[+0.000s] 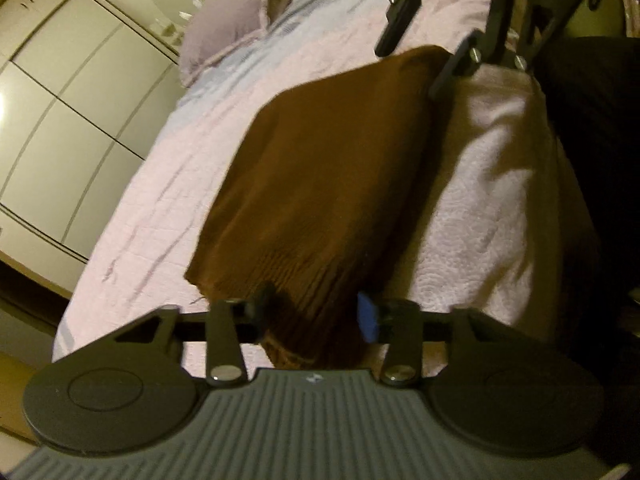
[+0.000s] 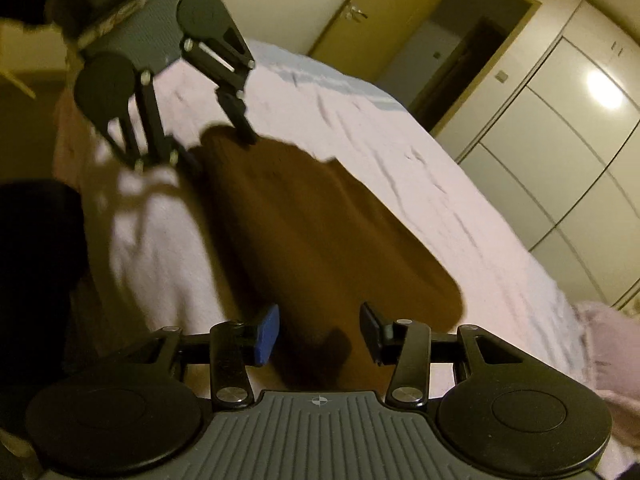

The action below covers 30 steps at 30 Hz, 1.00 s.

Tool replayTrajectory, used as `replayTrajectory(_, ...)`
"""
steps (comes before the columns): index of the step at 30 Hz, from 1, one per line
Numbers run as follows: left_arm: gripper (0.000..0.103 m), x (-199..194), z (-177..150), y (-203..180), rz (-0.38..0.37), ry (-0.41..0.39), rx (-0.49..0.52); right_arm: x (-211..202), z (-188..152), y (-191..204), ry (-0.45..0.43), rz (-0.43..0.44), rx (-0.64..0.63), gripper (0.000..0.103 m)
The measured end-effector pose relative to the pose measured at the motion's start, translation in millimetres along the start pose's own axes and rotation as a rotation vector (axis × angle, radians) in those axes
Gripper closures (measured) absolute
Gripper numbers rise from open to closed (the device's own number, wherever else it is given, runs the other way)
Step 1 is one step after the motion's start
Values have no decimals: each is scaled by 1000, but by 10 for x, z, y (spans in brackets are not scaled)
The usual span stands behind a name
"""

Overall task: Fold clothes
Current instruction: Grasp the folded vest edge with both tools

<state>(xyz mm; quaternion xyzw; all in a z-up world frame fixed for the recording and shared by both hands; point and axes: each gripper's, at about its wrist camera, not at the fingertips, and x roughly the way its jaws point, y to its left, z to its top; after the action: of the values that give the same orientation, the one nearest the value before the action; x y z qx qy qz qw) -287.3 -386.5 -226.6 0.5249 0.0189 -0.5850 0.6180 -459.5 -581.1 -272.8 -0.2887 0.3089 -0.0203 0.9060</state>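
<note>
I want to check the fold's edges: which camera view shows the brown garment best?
The left wrist view: the brown garment lies nearly whole on the pink bedspread, its ribbed hem and side edges readable. The right wrist view shows the same garment darker and blurred, its near end shadowed.

One brown garment (image 1: 320, 184) lies folded on the one bed (image 1: 160, 216), close to its near edge. Two grippers are in view, the left gripper (image 1: 316, 318) and the right gripper (image 2: 318, 330). One pillow (image 1: 224, 28) sits toward the bed's far corner. One wardrobe (image 1: 60, 120) lines the wall, and one door (image 2: 352, 12) stands beyond the bed.
</note>
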Motion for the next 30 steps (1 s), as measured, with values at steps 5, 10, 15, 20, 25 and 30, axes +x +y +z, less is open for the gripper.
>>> replayTrajectory(5, 73, -56, 41, 130, -19, 3, -27, -9, -235, 14, 57, -52, -91, 58)
replayTrajectory(10, 74, -60, 83, 83, -1, 16, 8, 86, -284, 83, 56, -80, -95, 58)
replayTrajectory(15, 71, -139, 66, 99, -25, 18, -1, 148, -307, 54, 73, -98, -76, 58)
replayTrajectory(20, 75, -128, 21, 16, -19, 34, 42, 128, -334, 76, 88, -79, -80, 71)
replayTrajectory(25, 70, -129, -28, -61, -2, 34, 81, 20, -260, 104, 81, -76, -74, 70)
replayTrajectory(30, 63, -219, -103, -124, 27, 20, 137, -149, -227, 300, 14, -69, -174, 37)
